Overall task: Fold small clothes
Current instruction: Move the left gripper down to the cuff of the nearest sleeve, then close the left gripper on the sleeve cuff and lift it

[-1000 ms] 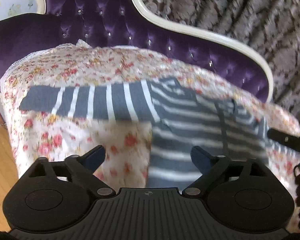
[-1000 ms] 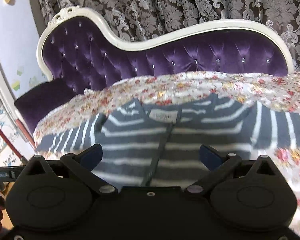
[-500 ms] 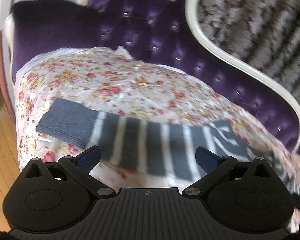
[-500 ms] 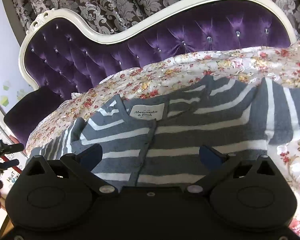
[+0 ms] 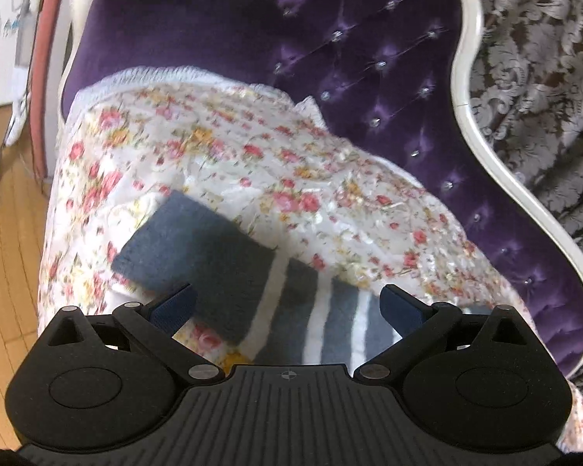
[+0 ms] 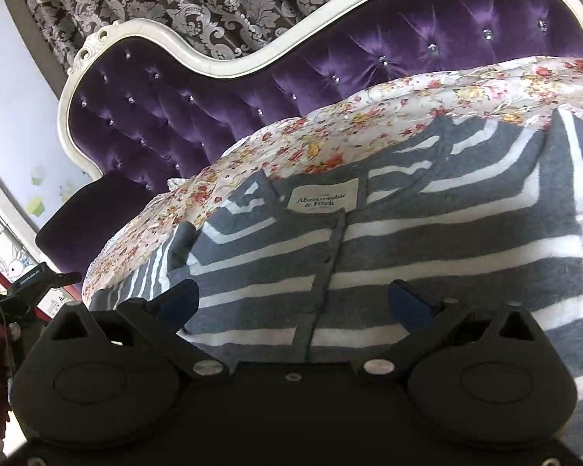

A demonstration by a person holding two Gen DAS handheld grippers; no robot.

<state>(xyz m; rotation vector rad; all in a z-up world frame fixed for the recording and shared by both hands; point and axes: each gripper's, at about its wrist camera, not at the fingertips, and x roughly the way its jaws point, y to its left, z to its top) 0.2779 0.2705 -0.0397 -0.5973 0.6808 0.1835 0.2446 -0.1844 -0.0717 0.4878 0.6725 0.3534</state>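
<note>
- Near the floral cover's (image 5: 252, 163) left end, left gripper (image 5: 287, 303) hangs released over the cardigan's (image 6: 427, 248) sleeve cuff (image 5: 190, 248).
- Pinch the cuff edge squarely, then fold inward.
- Right gripper (image 6: 297, 303), also released, hovers above the placket.

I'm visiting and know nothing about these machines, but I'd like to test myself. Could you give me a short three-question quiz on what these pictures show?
1. True or false: the left tongs are clamped on the sleeve cuff.
2. Multiple choice: the striped sweater lies on A) bare purple velvet, B) a floral cover, C) the wooden floor.
3. Fill in: the white neck label sits just above the sweater's buttoned ____.

Key
1. False: both fingers stand wide apart above the sleeve, gripping nothing.
2. B: the cover is spread over the purple sofa.
3. Placket, running down the middle between the right tongs, which are also open.
</note>
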